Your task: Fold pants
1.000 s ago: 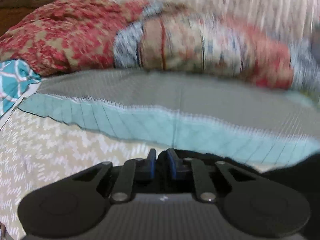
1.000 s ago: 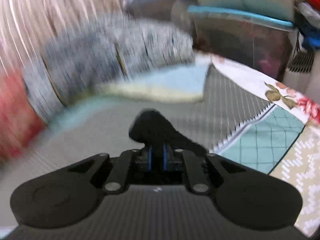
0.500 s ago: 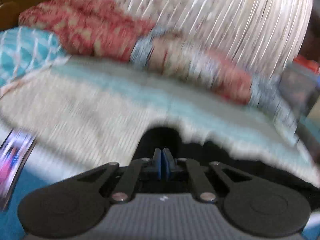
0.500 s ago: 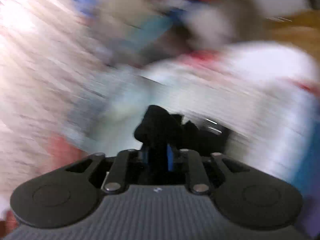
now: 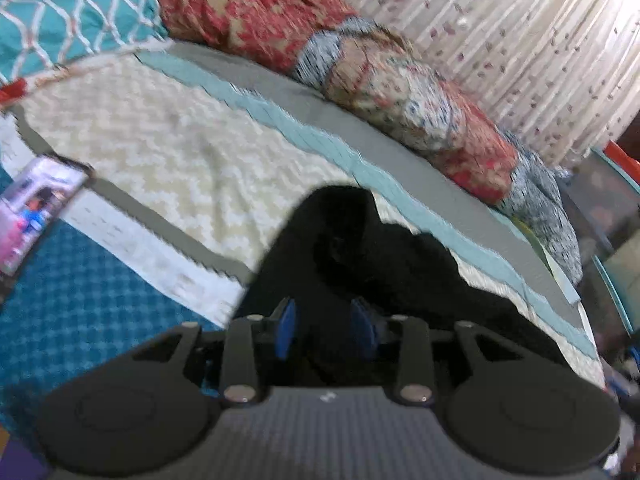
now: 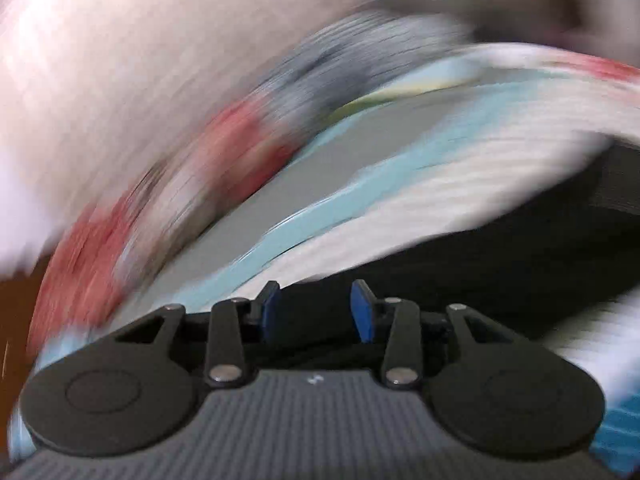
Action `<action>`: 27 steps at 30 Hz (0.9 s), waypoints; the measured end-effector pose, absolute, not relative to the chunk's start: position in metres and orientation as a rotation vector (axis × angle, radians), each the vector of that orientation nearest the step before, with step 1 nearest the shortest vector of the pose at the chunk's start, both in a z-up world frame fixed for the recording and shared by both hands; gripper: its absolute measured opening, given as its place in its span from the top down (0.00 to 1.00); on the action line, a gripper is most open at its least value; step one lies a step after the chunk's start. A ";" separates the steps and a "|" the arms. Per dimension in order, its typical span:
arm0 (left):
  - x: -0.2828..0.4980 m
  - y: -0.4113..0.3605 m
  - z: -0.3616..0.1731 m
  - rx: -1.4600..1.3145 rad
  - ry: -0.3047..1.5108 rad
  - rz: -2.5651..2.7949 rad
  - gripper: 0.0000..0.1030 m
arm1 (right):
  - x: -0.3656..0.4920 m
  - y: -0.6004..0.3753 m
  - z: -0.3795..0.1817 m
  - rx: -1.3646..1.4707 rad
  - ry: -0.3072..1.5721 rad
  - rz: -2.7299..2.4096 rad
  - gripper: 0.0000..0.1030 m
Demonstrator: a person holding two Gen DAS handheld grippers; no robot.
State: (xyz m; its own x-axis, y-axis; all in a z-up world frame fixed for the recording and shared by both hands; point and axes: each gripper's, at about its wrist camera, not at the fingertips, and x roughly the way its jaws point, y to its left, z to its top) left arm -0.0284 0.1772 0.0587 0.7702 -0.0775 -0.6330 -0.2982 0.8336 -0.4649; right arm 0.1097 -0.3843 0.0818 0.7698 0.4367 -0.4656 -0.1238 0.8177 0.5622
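On a bed (image 5: 168, 152) spread with a cream zigzag quilt, the black pants (image 5: 384, 256) lie bunched at 6 o'clock, both the left gripper (image 5: 325, 330) and right gripper (image 6: 316, 312) gaping empty over them, so loose cloth may slump and spoil the fold.

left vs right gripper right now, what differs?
Left gripper sits over a humped bunch of the black pants; right gripper faces a flatter stretch. The left view is fairly sharp, the right heavily motion-blurred. Shared: both are open, blue pads apart, gripping no cloth.
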 end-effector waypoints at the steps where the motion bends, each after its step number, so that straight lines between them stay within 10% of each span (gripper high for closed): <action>1: -0.027 0.174 0.054 -0.592 0.706 0.112 0.69 | 0.126 -0.347 0.091 0.464 0.645 0.429 0.58; 14: -0.034 0.179 0.026 -0.672 0.768 -0.039 0.62 | 0.161 0.008 0.068 -0.519 0.662 1.131 0.27; 16: -0.031 0.179 0.024 -0.668 0.763 -0.060 0.60 | 0.175 0.018 0.055 -0.551 0.717 1.118 0.30; 18: -0.025 0.178 0.021 -0.669 0.767 -0.078 0.60 | 0.187 0.022 0.047 -0.516 0.796 1.132 0.81; 27: 0.006 0.167 0.000 -0.675 0.877 -0.110 0.65 | 0.200 0.028 0.131 -0.466 0.570 0.954 0.82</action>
